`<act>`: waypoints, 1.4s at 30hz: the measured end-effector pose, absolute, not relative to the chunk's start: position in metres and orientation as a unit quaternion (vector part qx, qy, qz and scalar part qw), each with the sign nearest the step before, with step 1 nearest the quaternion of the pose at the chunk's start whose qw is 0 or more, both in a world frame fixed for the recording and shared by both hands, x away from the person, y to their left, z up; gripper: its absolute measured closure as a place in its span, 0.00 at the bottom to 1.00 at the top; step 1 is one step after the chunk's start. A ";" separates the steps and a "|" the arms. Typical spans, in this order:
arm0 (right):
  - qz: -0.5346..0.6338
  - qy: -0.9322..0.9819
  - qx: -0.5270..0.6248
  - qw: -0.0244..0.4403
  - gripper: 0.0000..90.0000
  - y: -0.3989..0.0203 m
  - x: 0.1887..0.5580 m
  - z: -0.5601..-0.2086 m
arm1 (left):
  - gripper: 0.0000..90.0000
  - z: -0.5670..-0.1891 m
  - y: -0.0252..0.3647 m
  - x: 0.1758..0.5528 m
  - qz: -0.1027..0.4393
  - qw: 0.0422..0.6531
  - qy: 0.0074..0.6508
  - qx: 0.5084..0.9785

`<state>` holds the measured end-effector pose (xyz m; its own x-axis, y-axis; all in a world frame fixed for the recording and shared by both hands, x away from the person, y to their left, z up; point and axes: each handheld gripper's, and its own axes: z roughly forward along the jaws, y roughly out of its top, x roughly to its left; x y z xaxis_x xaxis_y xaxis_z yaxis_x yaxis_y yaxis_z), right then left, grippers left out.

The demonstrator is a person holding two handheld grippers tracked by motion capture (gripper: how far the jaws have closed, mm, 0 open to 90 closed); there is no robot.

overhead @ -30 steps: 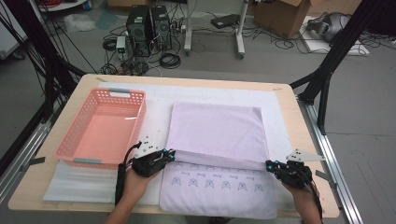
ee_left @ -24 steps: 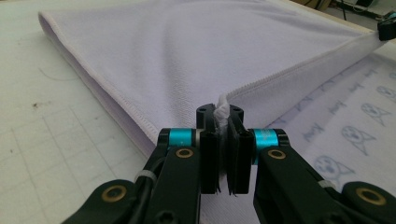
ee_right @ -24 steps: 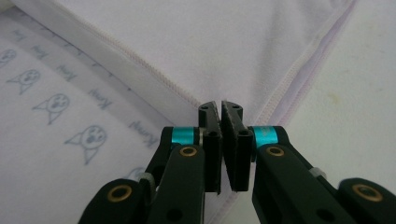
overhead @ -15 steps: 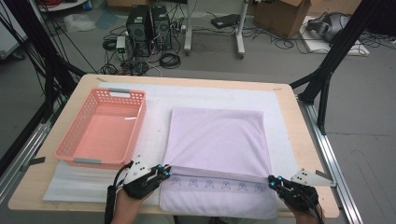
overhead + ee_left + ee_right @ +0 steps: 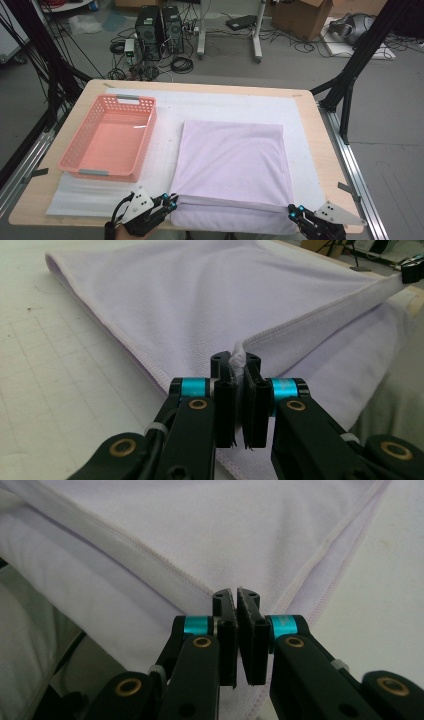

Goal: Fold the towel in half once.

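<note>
Folded lilac microfibre towel (image 5: pixel 232 165) lies right of pink plastic basket (image 5: pixel 107 137), long axis running away from table's near edge. Left gripper (image 5: pixel 239 371) & right gripper (image 5: pixel 237 611) each clamped tight on a near corner.

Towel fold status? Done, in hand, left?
Done: the lilac towel lies doubled on the white mat, top layer reaching almost to the near hem. In hand: the left gripper and right gripper each pinch a near corner of that layer, stretched taut between them. Left, probably: lay the corners down, fold smaller, maybe put it in the pink basket.
</note>
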<state>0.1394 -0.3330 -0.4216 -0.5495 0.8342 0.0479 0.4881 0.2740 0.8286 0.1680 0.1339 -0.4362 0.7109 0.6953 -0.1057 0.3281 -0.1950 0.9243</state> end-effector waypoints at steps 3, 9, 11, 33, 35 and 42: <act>0.424 0.771 0.429 0.204 0.96 -0.334 0.134 -0.421 | 0.95 -0.436 0.134 0.164 0.170 0.535 0.336 0.756; 0.416 0.778 0.428 0.197 0.96 -0.334 0.128 -0.423 | 0.95 -0.440 0.134 0.159 0.159 0.530 0.336 0.762; 0.418 0.777 0.426 0.200 0.96 -0.335 0.124 -0.420 | 0.95 -0.439 0.135 0.155 0.155 0.534 0.333 0.762; 0.434 0.742 0.463 0.215 0.70 -0.346 0.145 -0.419 | 0.50 -0.432 0.144 0.194 0.147 0.544 0.369 0.739; 0.434 0.740 0.465 0.218 0.70 -0.346 0.155 -0.419 | 0.50 -0.432 0.143 0.203 0.151 0.544 0.371 0.737; 0.433 0.732 0.477 0.223 0.70 -0.354 0.196 -0.422 | 0.51 -0.430 0.137 0.239 0.152 0.550 0.381 0.728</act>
<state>0.1957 -0.3542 -0.4222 -0.4459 0.8910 0.0861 0.5044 0.1706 0.8465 0.2386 0.1370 -0.4298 0.6631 0.7218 -0.1985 0.3880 -0.1046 0.9157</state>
